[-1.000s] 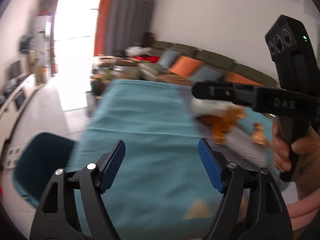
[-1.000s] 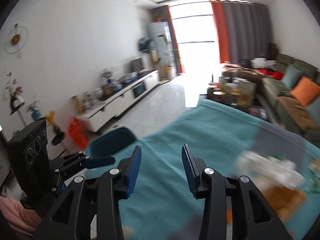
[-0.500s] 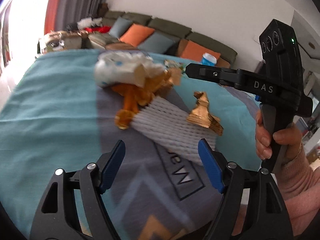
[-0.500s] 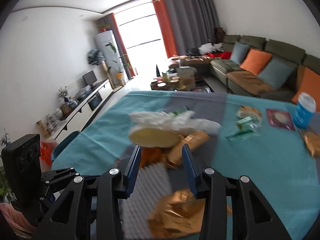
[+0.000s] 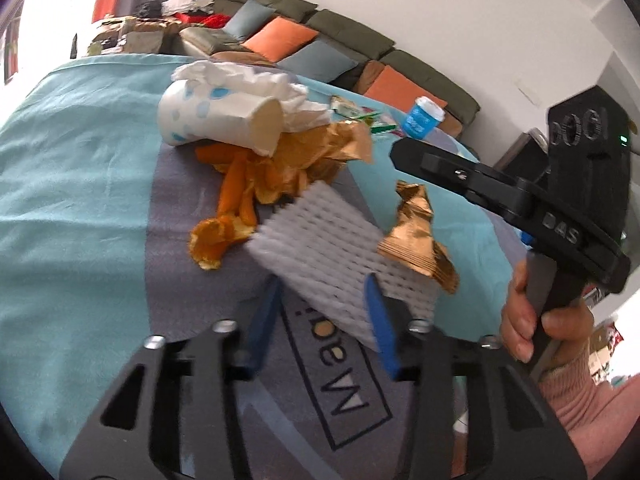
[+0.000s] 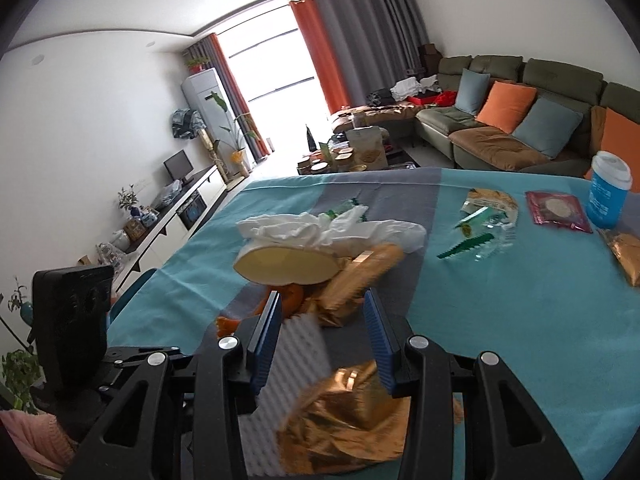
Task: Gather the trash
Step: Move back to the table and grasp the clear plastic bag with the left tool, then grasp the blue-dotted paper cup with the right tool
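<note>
Two claws hang over a trash heap near the surface's (image 6: 500,320) near edge. Left claw (image 5: 326,320) gapes narrowly astride the white foam net's (image 5: 332,256) near end, pads apart from it. Right claw (image 6: 326,334) is likewise narrow, empty, above a gold wrapper (image 6: 344,416). Beyond lie orange peel (image 5: 236,208), a tipped paper cup (image 5: 220,120) and tissue (image 6: 320,228). A blue cup (image 6: 608,190) stands at the far right corner.
</note>
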{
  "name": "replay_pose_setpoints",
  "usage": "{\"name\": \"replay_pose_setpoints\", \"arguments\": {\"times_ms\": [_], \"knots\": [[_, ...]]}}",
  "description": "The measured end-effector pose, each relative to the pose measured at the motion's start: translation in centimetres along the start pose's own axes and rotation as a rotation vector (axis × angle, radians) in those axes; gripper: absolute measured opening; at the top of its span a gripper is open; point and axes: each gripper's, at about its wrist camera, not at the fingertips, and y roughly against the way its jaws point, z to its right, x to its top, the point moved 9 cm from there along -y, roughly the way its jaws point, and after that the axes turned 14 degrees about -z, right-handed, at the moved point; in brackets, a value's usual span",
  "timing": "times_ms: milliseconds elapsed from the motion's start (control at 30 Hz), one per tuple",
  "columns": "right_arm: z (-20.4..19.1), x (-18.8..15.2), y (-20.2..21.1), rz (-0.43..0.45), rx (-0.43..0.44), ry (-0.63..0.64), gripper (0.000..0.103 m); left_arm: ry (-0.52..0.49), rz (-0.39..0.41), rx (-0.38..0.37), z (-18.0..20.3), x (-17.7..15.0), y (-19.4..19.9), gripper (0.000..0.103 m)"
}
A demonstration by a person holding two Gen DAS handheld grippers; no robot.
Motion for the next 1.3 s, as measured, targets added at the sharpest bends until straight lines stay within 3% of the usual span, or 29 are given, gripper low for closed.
{"name": "replay_pose_setpoints", "arguments": {"times_ms": [133, 300, 533, 833, 867, 1000, 1167, 1300], "knots": [[-0.6, 0.2, -0.2, -0.001, 0.011, 0.013, 0.040, 0.018, 0.004, -0.017, -0.2, 0.4, 0.2, 0.014], [-1.1, 0.5, -0.3, -0.003, 0.042, 0.009, 0.040, -0.009, 0.031, -0.007, 0.2, 0.2, 1.4, 0.012], [-3.7, 1.8, -1.9, -0.021, 0.118, 0.040, 0.040, -0.035, 0.097, 0.034, -0.8, -1.7, 6.3, 0.012], [-6.1, 3.1, -5.5, -0.076, 0.170, 0.033, 0.040, 0.001, 0.208, 0.143, -3.9, -2.9, 12.4, 0.012], [-6.1, 3.2, -5.8, -0.079, 0.173, 0.027, 0.039, 0.008, 0.224, 0.142, -4.2, -2.9, 13.1, 0.012], [-5.9, 3.4, -6.7, -0.097, 0.179, 0.004, 0.010, 0.035, 0.262, 0.150, -5.4, -3.2, 15.2, 0.012], [-6.1, 3.3, -6.4, -0.081, 0.175, 0.012, 0.008, 0.064, 0.307, 0.163, -6.4, -4.3, 17.4, 0.012], [-7.1, 3.4, -5.2, -0.057, 0.208, 0.044, 0.008, 0.088, 0.348, 0.123, -7.1, -3.8, 18.5, 0.012]]}}
